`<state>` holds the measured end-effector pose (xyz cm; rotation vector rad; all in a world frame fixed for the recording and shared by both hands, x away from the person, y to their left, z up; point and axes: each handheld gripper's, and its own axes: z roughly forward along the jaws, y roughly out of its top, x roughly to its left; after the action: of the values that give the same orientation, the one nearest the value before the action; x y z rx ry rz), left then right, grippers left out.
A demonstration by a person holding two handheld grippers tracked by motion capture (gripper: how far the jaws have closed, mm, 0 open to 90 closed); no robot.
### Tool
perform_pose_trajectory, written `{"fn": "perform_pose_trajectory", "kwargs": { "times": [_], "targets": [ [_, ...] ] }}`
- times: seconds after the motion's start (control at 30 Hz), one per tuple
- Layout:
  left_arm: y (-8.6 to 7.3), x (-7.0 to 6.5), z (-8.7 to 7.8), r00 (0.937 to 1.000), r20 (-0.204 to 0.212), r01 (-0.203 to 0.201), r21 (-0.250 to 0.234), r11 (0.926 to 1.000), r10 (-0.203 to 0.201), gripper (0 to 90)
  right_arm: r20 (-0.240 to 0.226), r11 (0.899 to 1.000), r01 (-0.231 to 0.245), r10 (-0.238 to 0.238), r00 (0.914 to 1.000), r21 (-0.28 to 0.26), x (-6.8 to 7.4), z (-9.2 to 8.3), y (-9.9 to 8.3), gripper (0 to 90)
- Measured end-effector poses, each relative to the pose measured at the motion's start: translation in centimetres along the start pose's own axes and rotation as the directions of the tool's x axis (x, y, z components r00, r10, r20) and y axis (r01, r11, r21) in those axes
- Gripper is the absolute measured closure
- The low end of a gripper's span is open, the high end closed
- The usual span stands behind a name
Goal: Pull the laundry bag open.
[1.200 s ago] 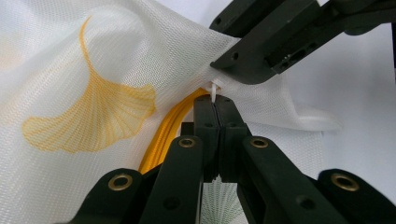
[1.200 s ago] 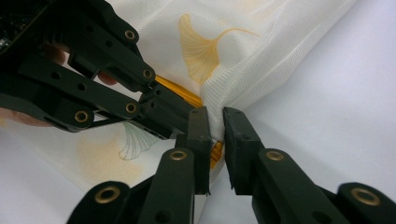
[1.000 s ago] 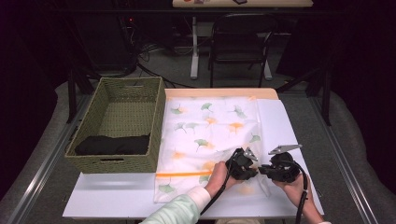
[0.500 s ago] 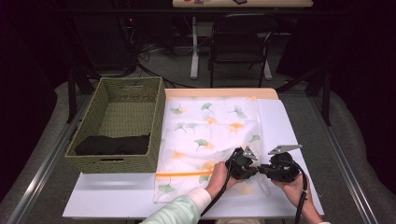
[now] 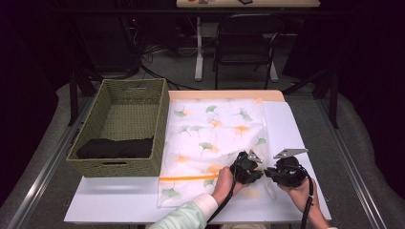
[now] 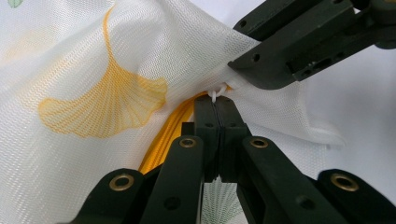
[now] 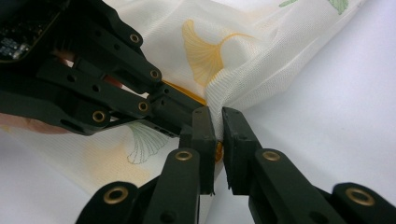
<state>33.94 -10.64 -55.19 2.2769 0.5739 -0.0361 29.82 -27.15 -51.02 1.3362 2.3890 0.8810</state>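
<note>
Right at the near right part of the white table (image 5: 291,124), we have the mesh laundry bag (image 5: 215,138) with its ginkgo-leaf print lying flat, its orange zipper (image 5: 184,178) running along the near end. Our left gripper (image 6: 215,103) is pinched tight on the small white zipper pull (image 6: 217,91), while our right gripper (image 7: 215,122) clamps a fold of the bag's mesh just beside it, the two tools nearly touching. Left of the bag, touching its edge, stands the woven basket (image 5: 119,121) with a dark cloth (image 5: 114,148) inside, and beyond the table a black chair (image 5: 246,43).
</note>
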Motion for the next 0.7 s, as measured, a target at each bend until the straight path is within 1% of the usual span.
{"fn": "perform_pose_trajectory", "kwargs": {
  "times": [0.03, 0.1, 0.13, 0.17, 0.23, 0.3, 0.33, 0.37, 0.4, 0.47, 0.53, 0.57, 0.7],
  "targets": [
    [-0.05, -0.18, 0.0, 0.9997, -0.021, 0.016, -0.006, 0.9999, -0.016, 89.5, 0.0, 1.0, 0.0, 0.0, 1.0, 0.0, 0.0, 0.0, 0.0, 84.2],
    [-0.05, -0.18, 0.0, 0.9997, -0.021, 0.016, -0.006, 0.9999, -0.016, 89.5, 0.008, 1.0, 0.005, -0.005, 1.0, 0.004, -0.07, -0.01, -0.02, 84.2],
    [-0.09, -0.23, 0.01, 0.9993, -0.026, 0.027, -0.021, 0.9994, -0.028, 89.5, 0.008, 1.0, 0.005, -0.005, 1.0, 0.004, -0.07, -0.01, -0.02, 84.2],
    [-0.08, -0.27, 0.04, 0.9991, -0.03, 0.028, -0.022, 0.9994, -0.029, 89.5, 0.016, 1.0, 0.013, -0.013, 0.9998, 0.002, -0.05, -0.1, 0.01, 84.2],
    [-0.12, -0.13, -0.01, 0.9988, -0.043, 0.021, -0.008, 0.9997, -0.022, 89.5, 0.022, 1.0, 0.007, -0.007, 0.9997, 0.0, -0.04, -0.19, -0.01, 84.3],
    [-0.24, 0.13, -0.05, 0.9982, -0.046, 0.04, -0.003, 0.9992, -0.04, 89.5, 0.03, 1.0, 0.006, -0.006, 0.9995, -0.001, -0.19, -0.36, -0.04, 84.3],
    [-0.3, 0.27, -0.1, 0.9977, -0.045, 0.051, -0.007, 0.9987, -0.051, 89.5, 0.028, 1.0, -0.002, 0.002, 0.9996, -0.003, -0.25, -0.41, -0.03, 84.3],
    [-0.31, 0.41, -0.21, 0.998, -0.037, 0.052, 0.003, 0.9986, -0.052, 89.5, 0.033, 1.0, -0.008, 0.008, 0.9994, -0.006, -0.29, -0.45, -0.06, 84.3],
    [-0.37, 0.39, -0.23, 0.9971, -0.037, 0.067, -0.01, 0.9977, -0.067, 89.5, 0.033, 1.0, -0.01, 0.01, 0.9994, -0.005, -0.32, -0.47, -0.06, 84.3],
    [-0.39, 0.4, -0.34, 0.9973, -0.043, 0.059, -0.004, 0.9982, -0.059, 89.5, 0.032, 1.0, -0.008, 0.008, 0.9995, -0.006, -0.33, -0.44, -0.06, 84.3],
    [-0.48, 0.34, -0.39, 0.9966, -0.055, 0.061, 0.001, 0.9981, -0.061, 89.5, 0.032, 1.0, 0.0, 0.001, 0.9995, -0.005, -0.36, -0.4, -0.04, 84.3],
    [-0.55, 0.37, -0.41, 0.9966, -0.056, 0.061, 0.0, 0.9981, -0.061, 89.5, 0.036, 1.0, -0.007, 0.007, 0.9993, -0.002, -0.35, -0.42, -0.06, 84.3],
    [-0.72, 0.61, -0.67, 0.9968, -0.055, 0.059, 0.017, 0.9981, -0.058, 89.5, 0.039, 1.0, -0.009, 0.009, 0.9992, 0.002, -0.57, -0.41, -0.15, 84.3]
  ]
}}
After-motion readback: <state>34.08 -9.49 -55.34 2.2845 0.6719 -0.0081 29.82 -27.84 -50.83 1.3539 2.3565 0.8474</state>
